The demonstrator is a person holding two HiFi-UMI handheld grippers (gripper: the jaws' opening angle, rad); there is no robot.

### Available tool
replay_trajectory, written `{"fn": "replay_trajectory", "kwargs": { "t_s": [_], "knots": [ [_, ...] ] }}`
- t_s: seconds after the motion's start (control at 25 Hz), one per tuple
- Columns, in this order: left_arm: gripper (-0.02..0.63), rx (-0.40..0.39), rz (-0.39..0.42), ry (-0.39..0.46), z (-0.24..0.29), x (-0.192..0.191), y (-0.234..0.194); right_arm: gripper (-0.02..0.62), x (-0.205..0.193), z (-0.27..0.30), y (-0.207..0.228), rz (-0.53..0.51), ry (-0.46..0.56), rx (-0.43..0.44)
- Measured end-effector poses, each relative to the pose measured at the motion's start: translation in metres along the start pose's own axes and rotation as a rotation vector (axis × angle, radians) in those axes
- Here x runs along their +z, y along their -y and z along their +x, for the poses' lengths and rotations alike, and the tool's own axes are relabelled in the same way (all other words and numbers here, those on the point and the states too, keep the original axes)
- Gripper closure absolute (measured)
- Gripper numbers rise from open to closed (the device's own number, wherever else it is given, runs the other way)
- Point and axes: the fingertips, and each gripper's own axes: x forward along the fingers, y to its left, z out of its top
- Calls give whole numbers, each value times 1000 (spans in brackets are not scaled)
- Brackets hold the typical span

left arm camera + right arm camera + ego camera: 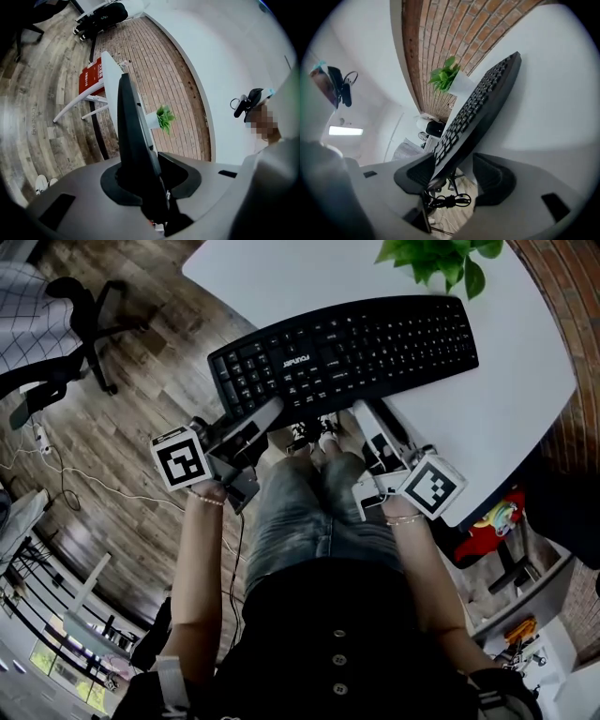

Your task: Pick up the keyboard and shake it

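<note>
A black keyboard (347, 352) hangs tilted over the near edge of the white table (511, 404), held by its near long edge. My left gripper (272, 414) is shut on the left part of that edge. My right gripper (362, 411) is clamped further right. In the left gripper view the keyboard (131, 126) stands edge-on and fills the gap in the left gripper (147, 179). In the right gripper view the keyboard (480, 105) rises away from the right gripper (454, 176), lying against its left pad. Its bundled cable (449, 201) dangles below.
A potted green plant (439, 259) stands on the table just behind the keyboard. A brick wall (562, 277) runs along the right. An office chair (80, 306) is on the wood floor at far left. The person's legs are under the keyboard, with a red object (486, 526) beside the table.
</note>
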Motion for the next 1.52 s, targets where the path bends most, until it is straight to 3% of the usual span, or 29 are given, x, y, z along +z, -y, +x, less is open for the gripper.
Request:
{"fn": "replay_trajectory", "kwargs": {
  "t_s": [0.16,0.68,0.96,1.16,1.52],
  "knots": [
    [495,-11,-27,-9,-10,-18,4,353,-4,-1,6,104,52,34],
    [495,-27,-6,-71,-22,-30,29,353,29,23,10,228,152,66],
    [488,18,76,-167,-19,-43,22,425,34,21,19,336,210,83],
    [476,17,117,-150,-16,-40,21,457,36,17,20,320,226,87],
    [468,-55,199,-128,0,-33,41,482,62,-5,5,267,360,141]
  ]
}}
